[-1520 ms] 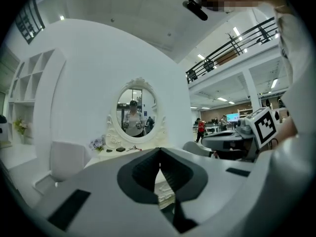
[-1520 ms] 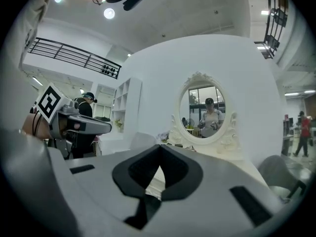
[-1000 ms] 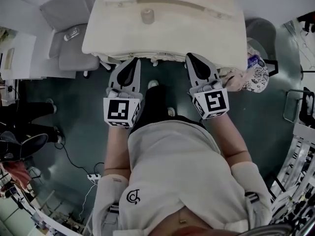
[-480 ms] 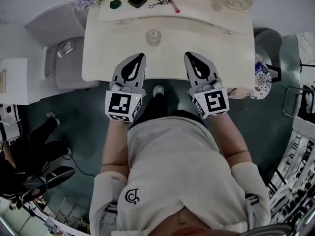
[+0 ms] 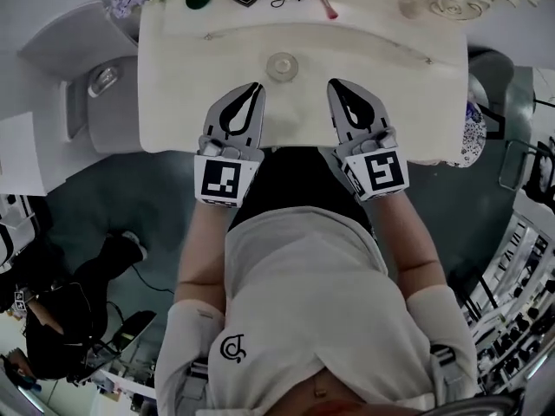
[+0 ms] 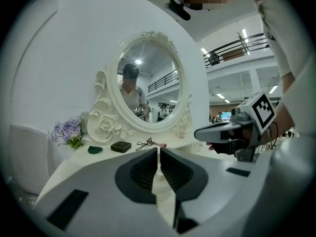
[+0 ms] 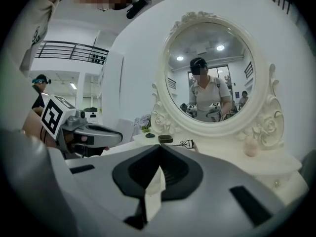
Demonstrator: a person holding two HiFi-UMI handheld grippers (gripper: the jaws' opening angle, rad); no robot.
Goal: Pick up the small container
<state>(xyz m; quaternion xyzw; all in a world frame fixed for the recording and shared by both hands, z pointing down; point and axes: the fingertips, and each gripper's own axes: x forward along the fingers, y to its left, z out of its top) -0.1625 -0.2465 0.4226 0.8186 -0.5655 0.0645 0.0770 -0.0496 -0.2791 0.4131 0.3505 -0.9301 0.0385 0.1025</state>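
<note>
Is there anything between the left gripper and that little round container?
Nothing: in the head view, only bare tabletop separates the left gripper from the small container.

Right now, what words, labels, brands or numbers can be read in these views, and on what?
No legible words or numbers.
On the shirt: a small dark emblem, a curled "C"-like mark, not readable as a word.
The left gripper and right gripper carry only square black-and-white patterns, no letters.
Things on the dressing table: too small to show print.

Probably a staged bedroom corner in a large hall: ornate vanity table [image 5: 390,102], oval mirror [image 6: 148,83], mezzanine railing [image 6: 237,43] beyond.
</note>
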